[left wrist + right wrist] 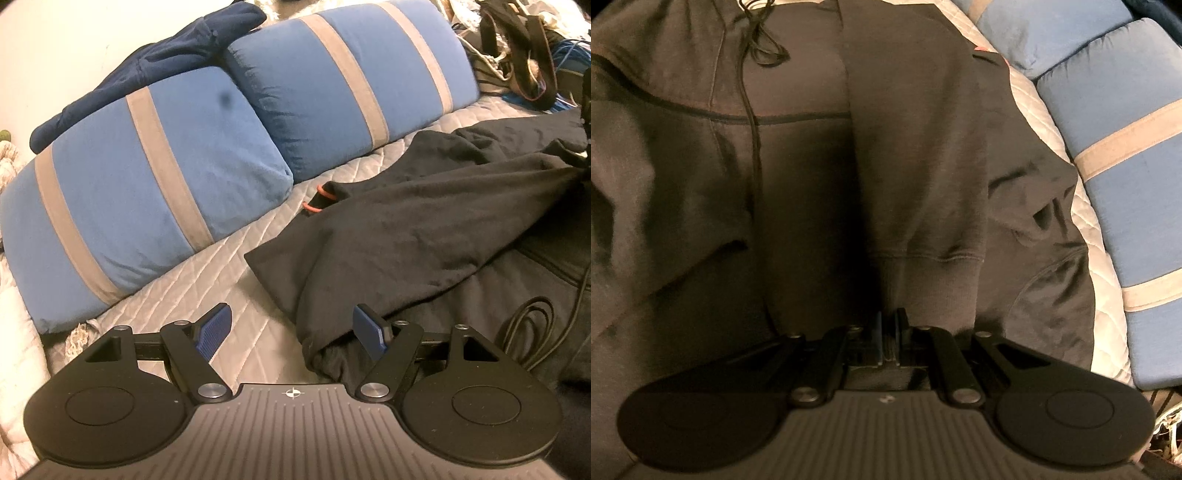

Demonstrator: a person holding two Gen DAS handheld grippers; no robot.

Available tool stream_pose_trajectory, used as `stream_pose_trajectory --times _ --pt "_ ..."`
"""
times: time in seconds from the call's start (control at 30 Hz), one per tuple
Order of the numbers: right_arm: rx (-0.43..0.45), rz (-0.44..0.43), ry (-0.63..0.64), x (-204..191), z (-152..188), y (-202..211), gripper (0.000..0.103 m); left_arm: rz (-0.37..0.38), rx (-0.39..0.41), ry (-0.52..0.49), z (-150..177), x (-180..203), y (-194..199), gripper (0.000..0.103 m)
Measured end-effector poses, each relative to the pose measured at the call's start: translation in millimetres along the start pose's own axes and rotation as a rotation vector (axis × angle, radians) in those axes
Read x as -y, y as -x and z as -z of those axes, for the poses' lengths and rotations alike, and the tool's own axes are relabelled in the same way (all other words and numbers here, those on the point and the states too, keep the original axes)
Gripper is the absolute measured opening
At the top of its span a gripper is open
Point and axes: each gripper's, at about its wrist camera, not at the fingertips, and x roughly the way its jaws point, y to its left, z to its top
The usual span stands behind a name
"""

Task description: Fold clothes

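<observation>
Left wrist: left gripper [291, 334] jaws spread | right gripper [890, 325] jaws pinching hoodie [923, 166] cuff

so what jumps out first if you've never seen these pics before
A dark hoodie spread over the quilted bed cover fills most of both views, one sleeve cuff pinched in the right gripper. Behind it, two blue pillows with grey stripes lean against the wall. The left gripper hovers open at the hoodie's near edge.
</observation>
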Motion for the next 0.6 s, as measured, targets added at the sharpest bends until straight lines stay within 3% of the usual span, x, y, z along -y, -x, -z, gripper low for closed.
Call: stream_pose_trajectory --times 0.47,0.6 --pt "0.004 0.009 -0.012 0.8 0.6 -1.9 0.006 -0.043 -0.022 -0.126 17.7 16.0 -27.7 0.07" --pt "0.0 0.011 -0.01 0.4 0.7 -1.0 0.006 -0.064 -0.031 -0.246 19.9 28.7 -35.1 0.057"
